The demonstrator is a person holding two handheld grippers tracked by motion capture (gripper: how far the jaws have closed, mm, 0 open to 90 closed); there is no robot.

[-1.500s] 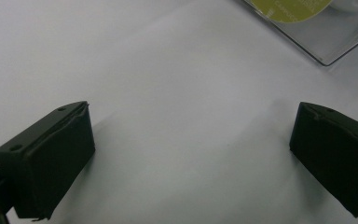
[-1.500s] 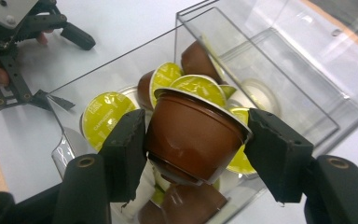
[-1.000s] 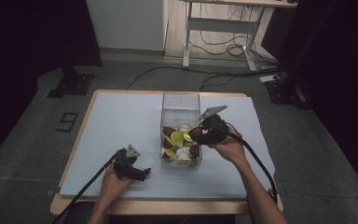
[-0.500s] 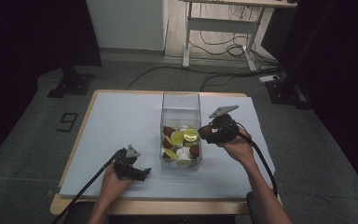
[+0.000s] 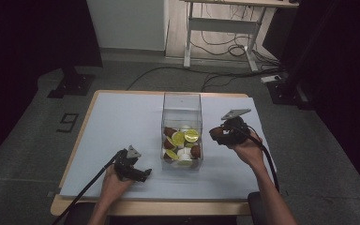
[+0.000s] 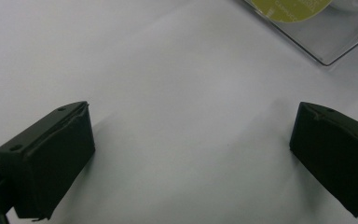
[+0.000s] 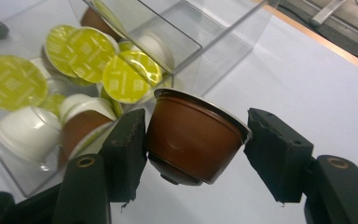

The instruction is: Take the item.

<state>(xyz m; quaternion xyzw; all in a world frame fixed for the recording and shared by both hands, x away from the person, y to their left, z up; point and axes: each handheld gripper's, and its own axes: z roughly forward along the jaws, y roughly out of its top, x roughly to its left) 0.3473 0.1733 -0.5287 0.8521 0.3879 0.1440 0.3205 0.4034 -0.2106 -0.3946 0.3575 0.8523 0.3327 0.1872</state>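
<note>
white table (image 5: 122, 122) at frame centre carries a clear box (image 5: 182, 107) of capsules; just right of it, the right gripper (image 7: 196, 135) grasps a brown capsule (image 7: 191, 137), while at lower left the left gripper (image 6: 191, 140) rests spread wide, empty.

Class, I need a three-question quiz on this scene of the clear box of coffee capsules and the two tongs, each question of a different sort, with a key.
1. True or false: the right tongs hold a brown capsule outside the clear box.
2. Multiple choice: the left tongs are A) shut on a green capsule, B) open over the bare white table cover, C) inside the box.
3. Fill in: the lids on several capsules in the box are coloured ____.

Key: 1 true. 2 B. 3 yellow-green.
</note>
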